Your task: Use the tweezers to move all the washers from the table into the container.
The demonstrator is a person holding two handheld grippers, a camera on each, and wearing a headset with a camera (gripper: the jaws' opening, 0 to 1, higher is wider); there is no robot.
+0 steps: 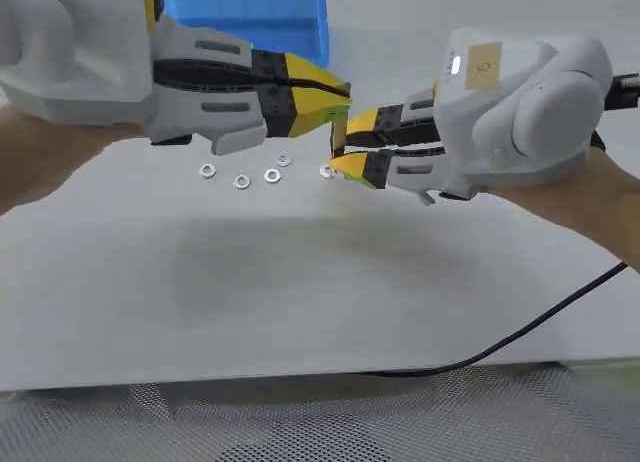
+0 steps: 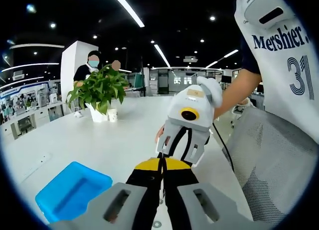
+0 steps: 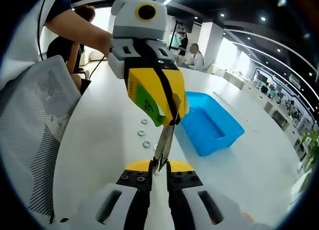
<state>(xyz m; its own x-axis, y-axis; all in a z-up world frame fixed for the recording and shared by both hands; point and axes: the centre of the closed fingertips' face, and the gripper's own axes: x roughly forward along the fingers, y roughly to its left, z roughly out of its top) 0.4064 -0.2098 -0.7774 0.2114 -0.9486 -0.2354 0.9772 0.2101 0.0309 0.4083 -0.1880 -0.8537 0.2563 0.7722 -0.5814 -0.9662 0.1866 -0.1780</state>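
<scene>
My right hand-held gripper [image 3: 158, 171] is clamped shut on one end of the tweezers [image 3: 164, 138]. My left hand-held gripper [image 3: 172, 108] pinches the other end, jaws closed. Both hang above the bench [image 1: 300, 282], just on the near side of the blue container [image 1: 250, 17]. Five washers [image 1: 241, 182] lie loose on the bench, also on the container's near side.

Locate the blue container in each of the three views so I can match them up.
Head view: the blue container sits at the top edge, left of centre.
Left gripper view: bottom left.
Right gripper view: right of centre.
Shared landmark: the washers lying on the table.
</scene>
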